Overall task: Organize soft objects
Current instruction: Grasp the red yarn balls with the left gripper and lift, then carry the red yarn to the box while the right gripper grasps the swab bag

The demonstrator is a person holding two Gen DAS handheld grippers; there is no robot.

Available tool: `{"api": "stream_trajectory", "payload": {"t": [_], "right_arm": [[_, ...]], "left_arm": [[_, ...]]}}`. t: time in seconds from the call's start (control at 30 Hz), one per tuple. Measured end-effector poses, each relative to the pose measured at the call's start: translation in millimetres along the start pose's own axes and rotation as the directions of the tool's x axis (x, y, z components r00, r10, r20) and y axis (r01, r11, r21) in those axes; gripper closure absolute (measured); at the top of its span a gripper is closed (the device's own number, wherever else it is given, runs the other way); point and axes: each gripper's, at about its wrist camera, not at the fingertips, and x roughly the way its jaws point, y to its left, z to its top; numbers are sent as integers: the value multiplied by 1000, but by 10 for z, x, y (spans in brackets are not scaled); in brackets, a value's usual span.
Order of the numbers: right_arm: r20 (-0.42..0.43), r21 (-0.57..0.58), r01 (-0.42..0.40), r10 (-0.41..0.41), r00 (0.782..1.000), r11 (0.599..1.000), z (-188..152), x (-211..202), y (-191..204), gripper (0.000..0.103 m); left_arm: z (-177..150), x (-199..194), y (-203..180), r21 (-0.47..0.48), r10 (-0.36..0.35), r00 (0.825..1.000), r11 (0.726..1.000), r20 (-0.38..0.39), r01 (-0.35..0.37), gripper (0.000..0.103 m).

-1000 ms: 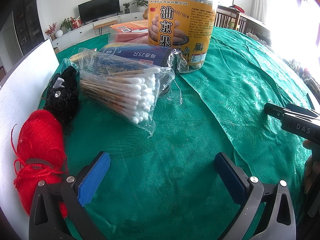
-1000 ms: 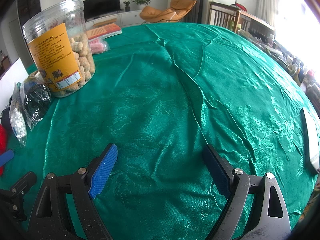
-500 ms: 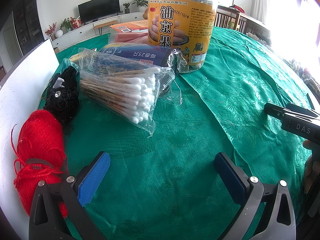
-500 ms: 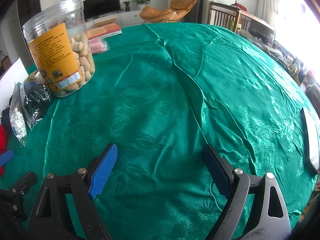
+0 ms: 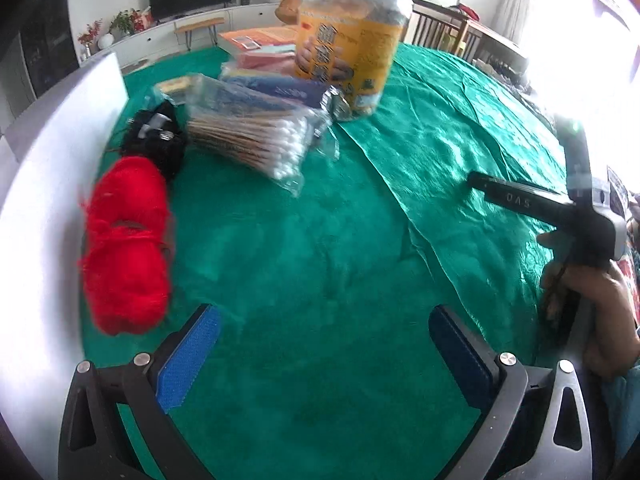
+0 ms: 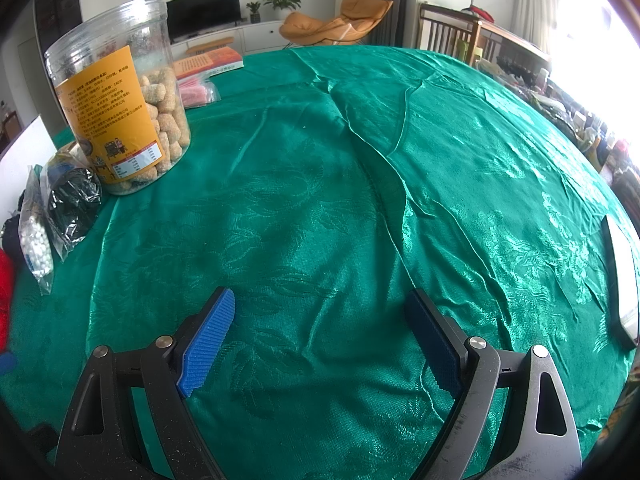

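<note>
A red yarn skein (image 5: 126, 244) lies on the green tablecloth (image 5: 320, 240) beside a white board (image 5: 44, 184). A black yarn ball (image 5: 158, 142) sits just behind it. A clear bag of cotton swabs (image 5: 256, 140) lies further right. My left gripper (image 5: 324, 344) is open, empty, with the red yarn ahead to its left. My right gripper (image 6: 320, 328) is open over bare cloth, nothing between its fingers; its body (image 5: 560, 208) shows at the right of the left wrist view, held by a hand (image 5: 600, 304).
A tall snack jar (image 6: 124, 116) with an orange label stands behind the swabs, next to a dark blue packet (image 5: 280, 90). Books (image 6: 208, 62) and a pink packet (image 6: 198, 94) lie further back. A flat white-edged object (image 6: 622, 280) lies at the right table edge.
The left gripper has pulled back and lifted, blurring its view; the yarn and swabs now sit farther ahead. The right gripper's view is unchanged.
</note>
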Motion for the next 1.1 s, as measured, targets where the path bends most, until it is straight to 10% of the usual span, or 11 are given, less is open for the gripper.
{"api": "stream_trajectory", "payload": {"t": [0.13,0.4,0.57,0.63,0.7,0.77,0.8,0.97,1.1], "right_arm": [[0,0,0,0,1000,1000,0,0,0,14],[0,0,0,0,1000,1000,1,0,0,14],[1,2,-5,5,1000,1000,1,-4,-4,14],[25,32,-90,89,996,995,-22,-74,-19,14],[90,84,-381,374,923,921,-11,-222,-19,14],[103,45,-576,570,815,816,46,-312,175,17],[73,4,-603,601,796,798,96,-316,345,17],[-54,-246,-611,619,783,752,384,-225,1385,23],[-181,-364,-568,542,821,738,550,9,2007,59]], "left_arm": [[204,-310,301,-72,163,984,985,71,-158,0],[450,288,657,-100,308,951,945,-39,-311,0],[425,612,913,-190,259,958,942,-120,-278,2],[401,639,966,-244,211,970,941,-118,-234,20],[353,519,1002,-279,239,969,929,-59,-246,56],[287,426,1090,-338,177,984,925,-17,-172,58],[242,403,1127,-367,136,991,921,-9,-129,59],[29,311,1068,-364,79,997,928,-16,-79,59],[-101,249,1030,-376,68,998,924,-5,-65,59]]}}
